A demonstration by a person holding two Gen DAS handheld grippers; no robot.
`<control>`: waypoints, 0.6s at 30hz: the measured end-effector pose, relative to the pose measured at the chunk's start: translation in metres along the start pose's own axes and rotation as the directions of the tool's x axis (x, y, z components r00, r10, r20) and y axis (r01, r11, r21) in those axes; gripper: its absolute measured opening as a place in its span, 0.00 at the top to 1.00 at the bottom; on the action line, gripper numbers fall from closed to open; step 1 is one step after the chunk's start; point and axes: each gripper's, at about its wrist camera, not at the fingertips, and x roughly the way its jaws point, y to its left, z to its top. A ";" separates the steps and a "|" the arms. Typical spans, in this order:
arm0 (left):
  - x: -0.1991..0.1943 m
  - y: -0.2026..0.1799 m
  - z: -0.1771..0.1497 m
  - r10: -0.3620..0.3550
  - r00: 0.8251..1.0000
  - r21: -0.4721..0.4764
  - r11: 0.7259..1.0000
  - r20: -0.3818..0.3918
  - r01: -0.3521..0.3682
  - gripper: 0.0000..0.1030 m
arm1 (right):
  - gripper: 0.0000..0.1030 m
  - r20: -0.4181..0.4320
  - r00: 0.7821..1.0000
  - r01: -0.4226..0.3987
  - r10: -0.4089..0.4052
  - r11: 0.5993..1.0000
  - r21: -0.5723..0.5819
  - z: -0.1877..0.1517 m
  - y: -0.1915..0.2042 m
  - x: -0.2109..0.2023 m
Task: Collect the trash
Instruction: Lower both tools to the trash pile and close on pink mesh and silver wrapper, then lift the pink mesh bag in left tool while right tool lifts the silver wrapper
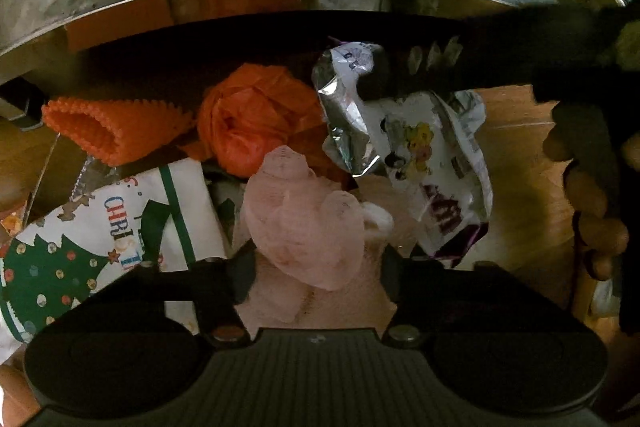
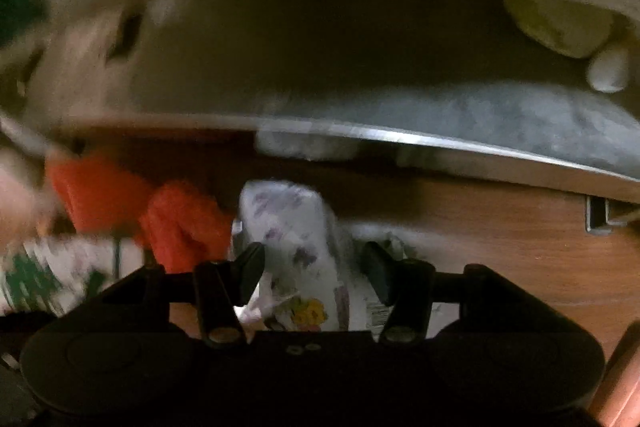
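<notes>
Left wrist view: the left gripper [image 1: 318, 267] is straddling a pink mesh wad [image 1: 304, 219], jaws apart. Rightward, the right gripper [image 2: 314, 263] is bracketing a crumpled foil wrapper [image 2: 296, 227], seemingly not pinching.

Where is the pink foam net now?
In the left wrist view the pink foam net lies low in the middle, between the left gripper's fingers, with the orange paper ball behind it and the candy wrapper at its right.
</notes>
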 end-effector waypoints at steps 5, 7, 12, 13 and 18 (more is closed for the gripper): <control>0.001 0.003 0.001 -0.010 1.000 -0.010 1.000 -0.002 0.010 0.58 | 0.46 -0.018 0.999 0.041 -0.042 0.997 -0.063 0.003 0.011 0.006; -0.004 0.005 -0.001 -0.016 1.000 -0.011 1.000 -0.003 0.015 0.60 | 0.46 -0.025 0.997 0.074 -0.077 0.991 -0.110 0.002 0.017 0.012; -0.005 0.011 -0.004 -0.022 1.000 -0.018 1.000 -0.012 0.021 0.62 | 0.47 -0.059 0.995 0.070 -0.078 0.988 -0.135 -0.005 0.017 0.025; -0.004 0.011 -0.003 -0.023 1.000 -0.018 1.000 -0.011 0.023 0.63 | 0.49 -0.047 0.996 0.068 -0.074 0.989 -0.132 -0.006 0.016 0.023; -0.008 0.013 -0.005 -0.021 1.000 -0.020 1.000 -0.007 0.020 0.66 | 0.83 -0.048 0.998 0.044 -0.050 0.991 -0.123 -0.013 0.015 0.015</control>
